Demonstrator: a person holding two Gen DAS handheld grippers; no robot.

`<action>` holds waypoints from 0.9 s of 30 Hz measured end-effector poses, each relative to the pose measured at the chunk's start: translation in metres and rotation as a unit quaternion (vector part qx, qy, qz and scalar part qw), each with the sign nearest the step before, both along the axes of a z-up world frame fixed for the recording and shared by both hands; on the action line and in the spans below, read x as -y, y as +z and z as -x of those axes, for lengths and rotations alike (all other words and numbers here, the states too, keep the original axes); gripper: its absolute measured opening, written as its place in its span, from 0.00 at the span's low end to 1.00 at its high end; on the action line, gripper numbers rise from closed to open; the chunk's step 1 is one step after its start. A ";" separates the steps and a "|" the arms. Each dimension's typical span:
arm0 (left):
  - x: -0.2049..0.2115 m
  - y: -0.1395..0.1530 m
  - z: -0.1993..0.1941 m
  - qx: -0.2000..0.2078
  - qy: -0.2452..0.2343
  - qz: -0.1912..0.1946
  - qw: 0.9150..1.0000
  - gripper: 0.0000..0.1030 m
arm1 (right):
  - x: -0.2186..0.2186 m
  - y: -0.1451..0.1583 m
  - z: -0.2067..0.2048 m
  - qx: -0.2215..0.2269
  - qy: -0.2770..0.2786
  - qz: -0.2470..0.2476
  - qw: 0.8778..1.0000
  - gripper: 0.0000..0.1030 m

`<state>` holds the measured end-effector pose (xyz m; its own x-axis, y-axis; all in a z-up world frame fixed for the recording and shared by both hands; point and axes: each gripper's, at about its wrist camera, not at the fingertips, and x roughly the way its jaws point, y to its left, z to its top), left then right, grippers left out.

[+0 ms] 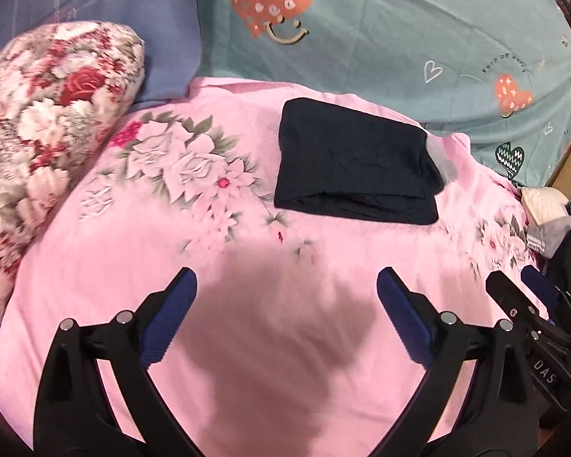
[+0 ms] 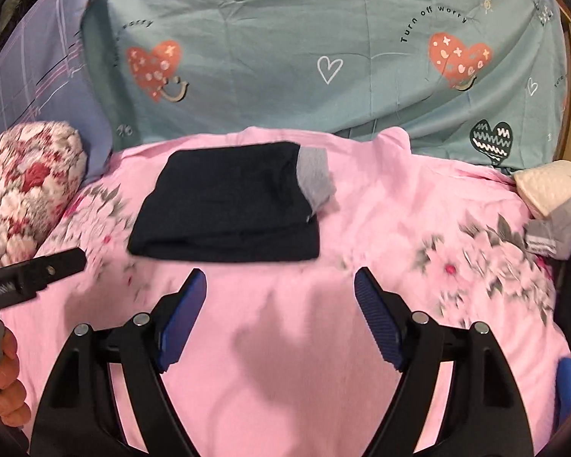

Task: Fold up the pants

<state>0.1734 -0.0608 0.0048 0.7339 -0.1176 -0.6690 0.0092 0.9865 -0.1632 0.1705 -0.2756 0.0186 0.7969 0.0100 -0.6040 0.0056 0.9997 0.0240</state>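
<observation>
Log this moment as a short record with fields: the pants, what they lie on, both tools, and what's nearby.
pants: dark pants, folded into a compact rectangle, a grey part showing at one end
surface: pink floral sheet
left tool: left tool open, nothing between its pads, short of the pants
right tool: right tool open, empty, short of the pants
nearby: floral pillow, teal heart-print cover, pile of other clothes

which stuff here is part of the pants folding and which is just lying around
Job: folded dark pants; left tongs and right tongs, both open and empty.

Lying about: pink floral sheet, rose-print blanket, teal heart-print cover, clothes pile.
</observation>
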 end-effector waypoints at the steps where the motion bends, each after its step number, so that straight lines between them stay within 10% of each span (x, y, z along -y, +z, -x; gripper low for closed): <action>1: 0.002 0.002 0.009 0.010 -0.001 -0.003 1.000 0.94 | -0.003 0.001 0.011 -0.002 0.001 -0.005 1.000 0.79; 13: 0.010 -0.029 0.058 0.022 -0.010 -0.043 0.999 0.98 | 0.011 -0.016 0.096 0.036 -0.057 -0.082 0.994 0.85; 27: 0.015 -0.040 0.051 0.007 -0.017 -0.067 0.998 0.98 | -0.009 -0.028 0.089 0.029 -0.008 -0.022 0.999 0.85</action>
